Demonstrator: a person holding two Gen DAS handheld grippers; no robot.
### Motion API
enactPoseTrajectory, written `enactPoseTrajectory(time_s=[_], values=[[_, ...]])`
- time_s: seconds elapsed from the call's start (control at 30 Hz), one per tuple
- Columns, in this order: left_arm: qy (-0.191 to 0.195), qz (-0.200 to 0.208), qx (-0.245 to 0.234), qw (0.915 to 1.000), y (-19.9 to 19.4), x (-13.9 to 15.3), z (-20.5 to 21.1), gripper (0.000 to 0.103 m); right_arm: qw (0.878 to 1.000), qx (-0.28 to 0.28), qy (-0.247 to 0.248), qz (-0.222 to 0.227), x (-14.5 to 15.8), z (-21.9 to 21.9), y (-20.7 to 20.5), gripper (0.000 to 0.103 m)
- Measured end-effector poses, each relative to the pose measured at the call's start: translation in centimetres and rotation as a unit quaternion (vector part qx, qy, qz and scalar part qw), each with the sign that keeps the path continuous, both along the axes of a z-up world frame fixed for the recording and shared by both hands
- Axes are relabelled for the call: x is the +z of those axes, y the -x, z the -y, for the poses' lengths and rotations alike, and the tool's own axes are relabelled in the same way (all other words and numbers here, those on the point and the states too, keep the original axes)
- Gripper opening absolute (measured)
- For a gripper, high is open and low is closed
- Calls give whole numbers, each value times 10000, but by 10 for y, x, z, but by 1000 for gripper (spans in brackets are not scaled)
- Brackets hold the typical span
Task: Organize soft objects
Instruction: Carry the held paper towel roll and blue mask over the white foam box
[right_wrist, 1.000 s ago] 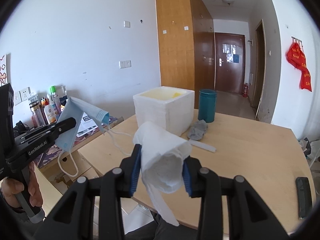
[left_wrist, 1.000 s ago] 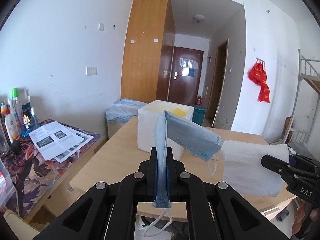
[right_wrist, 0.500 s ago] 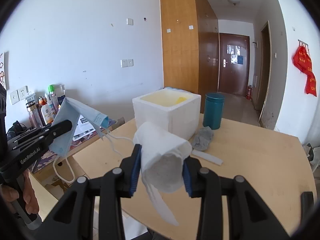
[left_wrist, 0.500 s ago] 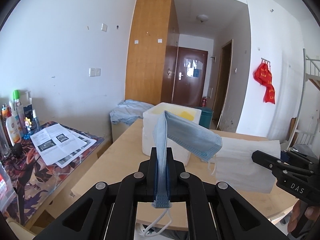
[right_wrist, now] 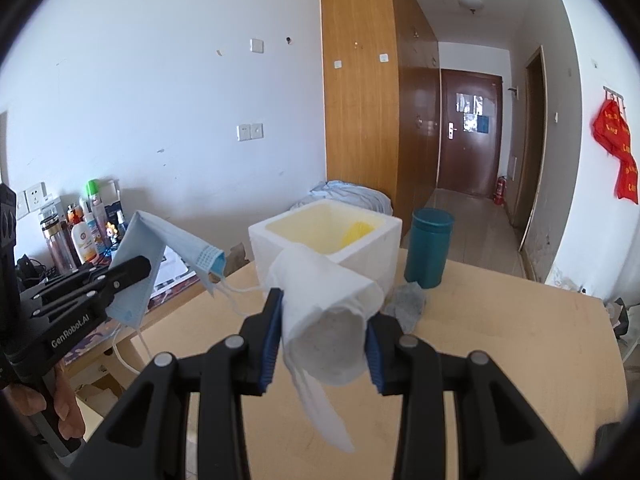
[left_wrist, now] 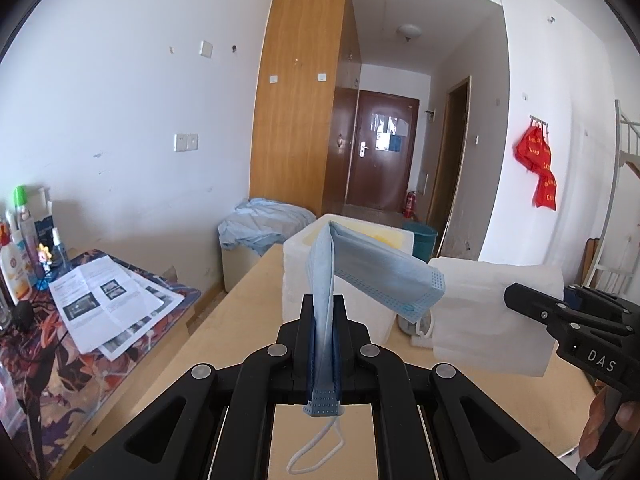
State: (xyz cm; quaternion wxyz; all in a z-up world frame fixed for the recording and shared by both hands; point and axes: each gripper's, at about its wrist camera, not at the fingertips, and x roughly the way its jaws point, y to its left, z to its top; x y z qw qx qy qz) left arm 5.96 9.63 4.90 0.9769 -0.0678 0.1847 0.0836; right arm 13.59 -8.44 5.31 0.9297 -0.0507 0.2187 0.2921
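My left gripper [left_wrist: 323, 308] is shut on a blue face mask [left_wrist: 372, 276], which folds over to the right; its ear loop [left_wrist: 316, 450] dangles below. From the right wrist view the same mask [right_wrist: 160, 248] hangs at the left in the left gripper [right_wrist: 132, 270]. My right gripper [right_wrist: 322, 324] is shut on a white roll of tissue paper [right_wrist: 324, 316] with a loose strip trailing down. That roll [left_wrist: 492, 312] shows at the right in the left wrist view. A white foam box [right_wrist: 364, 256] with a yellow inside stands on the wooden table [right_wrist: 520, 344] just beyond both grippers.
A teal cup [right_wrist: 428, 252] and a grey cloth [right_wrist: 408, 302] sit right of the box. A side desk [left_wrist: 36, 344] at the left holds papers [left_wrist: 104, 300] and bottles [left_wrist: 16, 256]. Blue fabric [left_wrist: 264, 224] lies heaped behind the box. A person's hand [right_wrist: 44, 396] grips the left tool.
Both grippers have moved forward over the table toward the foam box, which now looks larger and nearer. Mask and tissue roll stay held as before.
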Motion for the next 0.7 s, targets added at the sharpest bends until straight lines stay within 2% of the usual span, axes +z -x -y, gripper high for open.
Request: enactPoseTrajectory(time_s=[0.4, 0.7], values=[[18, -37, 53, 10000, -60, 15, -13, 7, 10000, -57, 11, 18, 19, -13, -52, 41], [56, -151, 39, 9999, -105, 15, -21, 7, 10000, -69, 24, 4, 23, -20, -82, 41]])
